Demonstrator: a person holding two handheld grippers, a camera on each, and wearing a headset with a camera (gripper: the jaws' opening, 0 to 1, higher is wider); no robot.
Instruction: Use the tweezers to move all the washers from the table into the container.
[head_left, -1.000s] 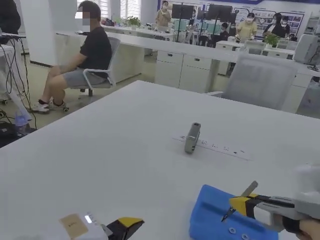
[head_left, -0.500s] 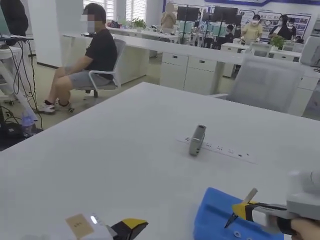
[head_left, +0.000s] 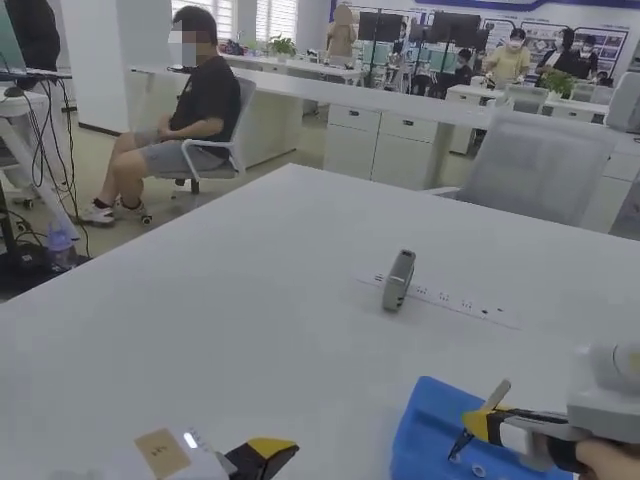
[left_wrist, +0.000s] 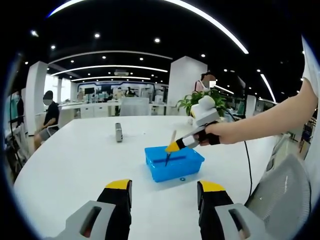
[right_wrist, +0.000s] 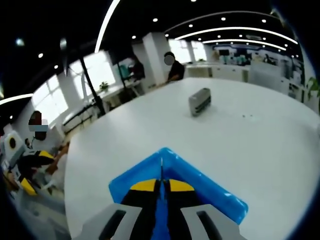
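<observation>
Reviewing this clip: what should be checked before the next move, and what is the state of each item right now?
1. Right gripper clamped on the tweezers: ok.
2. Tweezers tip over the blue container: ok.
3. Washer held in the tweezers tip: cannot tell, too small.
4. All washers off the table: not ok; one washer lies on it just in front of the container.
5. Left gripper open, empty and apart from the container: ok.
</observation>
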